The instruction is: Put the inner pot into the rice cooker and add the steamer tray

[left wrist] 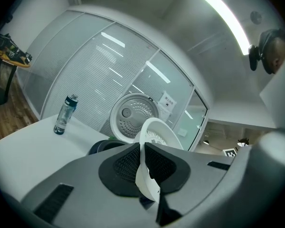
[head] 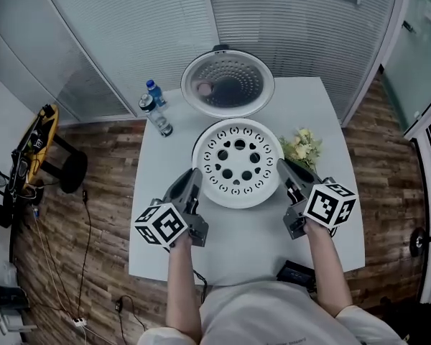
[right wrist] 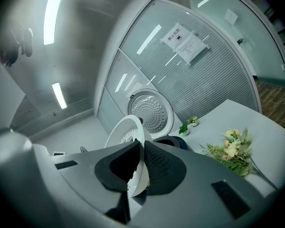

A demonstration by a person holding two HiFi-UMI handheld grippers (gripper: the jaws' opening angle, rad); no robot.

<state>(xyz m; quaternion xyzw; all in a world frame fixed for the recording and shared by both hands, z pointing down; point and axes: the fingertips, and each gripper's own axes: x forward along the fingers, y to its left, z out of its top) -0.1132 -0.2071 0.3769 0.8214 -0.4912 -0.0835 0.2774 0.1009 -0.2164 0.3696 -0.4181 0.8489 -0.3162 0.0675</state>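
A white steamer tray (head: pixel 235 162) with round holes hangs between my two grippers above the white table (head: pixel 251 239). My left gripper (head: pixel 195 183) is shut on the tray's left rim (left wrist: pixel 149 141). My right gripper (head: pixel 283 171) is shut on its right rim (right wrist: pixel 128 132). In each gripper view the thin rim (left wrist: pixel 143 175) stands upright, pinched between the black pads (right wrist: pixel 159 167). The rice cooker's open lid (head: pixel 228 83) stands behind the tray. Its dark round body (left wrist: pixel 103 146) shows just past the jaws and is hidden under the tray in the head view.
Two water bottles (head: pixel 156 112) stand at the table's back left, left of the cooker. A bunch of yellow flowers (head: pixel 300 146) lies at the right. A small green plant (right wrist: pixel 189 124) sits by the cooker. A black device (head: pixel 296 272) lies at the near edge.
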